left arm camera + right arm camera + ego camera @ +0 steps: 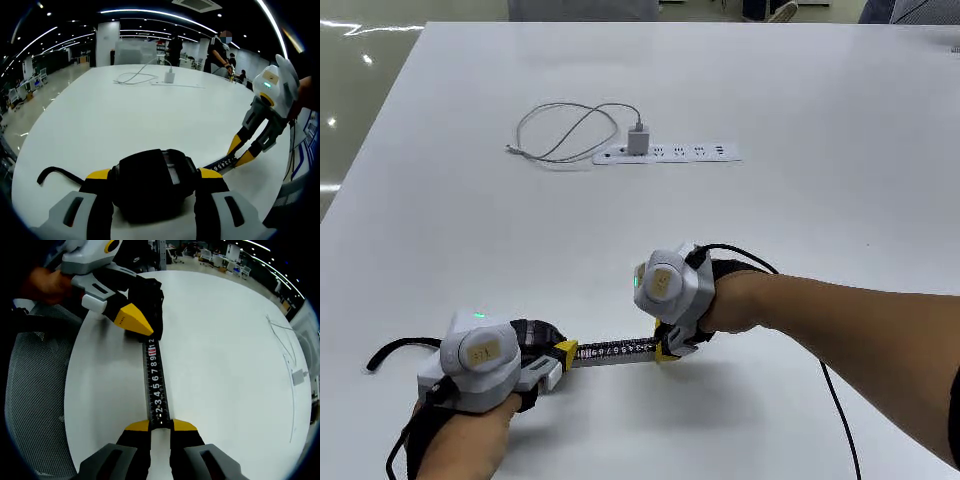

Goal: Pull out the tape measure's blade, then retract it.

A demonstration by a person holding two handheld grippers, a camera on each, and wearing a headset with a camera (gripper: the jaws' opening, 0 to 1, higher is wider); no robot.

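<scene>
The black tape measure case (538,336) rests on the white table (620,230), with my left gripper (554,346) shut on it from the left. In the left gripper view the case (152,182) sits between the yellow-tipped jaws. A short length of blade (612,351) runs right from the case; about a dozen centimetres of it show. My right gripper (667,352) is shut on the blade's free end. In the right gripper view the blade (156,390) runs from my jaws up to the case (149,295), held by the left gripper (141,312).
A white power strip (670,153) with a plugged charger (638,138) and a looped cable (565,130) lies at the table's far middle. A black strap (390,352) trails left of the left gripper. A mesh chair (35,390) stands beside the table's near edge.
</scene>
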